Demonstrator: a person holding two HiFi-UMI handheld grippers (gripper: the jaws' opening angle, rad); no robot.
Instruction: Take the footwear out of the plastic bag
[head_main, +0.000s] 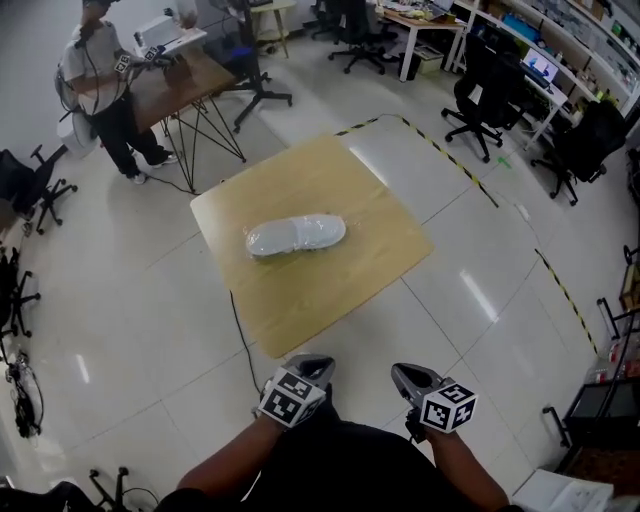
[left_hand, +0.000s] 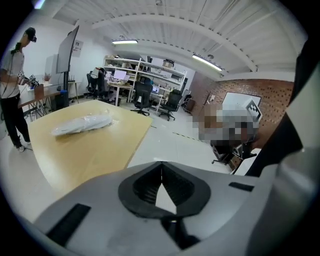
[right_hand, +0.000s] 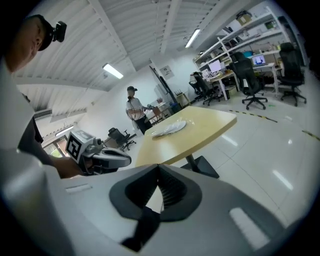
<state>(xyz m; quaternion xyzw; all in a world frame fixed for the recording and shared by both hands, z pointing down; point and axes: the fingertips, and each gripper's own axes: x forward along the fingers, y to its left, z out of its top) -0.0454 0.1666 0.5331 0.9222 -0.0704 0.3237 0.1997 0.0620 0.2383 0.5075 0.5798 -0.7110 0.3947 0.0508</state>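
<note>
A whitish shoe (head_main: 296, 237) lies wrapped in clear plastic, tabletop.

"What's the room I'm steering through?"

"I see a glossy white floor (head_main: 480, 300) and a square wooden table (head_main: 370, 250) at centre, with striped tape (head_main: 452, 163) curving past."

"And behind?"

"Black office chairs (head_main: 480, 100) at desks, shelves (left_hand: 145, 75) along the far wall, strip lights (left_hand: 207, 62) overhead and a brick wall (left_hand: 270, 92)."

Both hand-held grippers (head_main: 318, 364) (head_main: 403, 374) closed, empty
</note>
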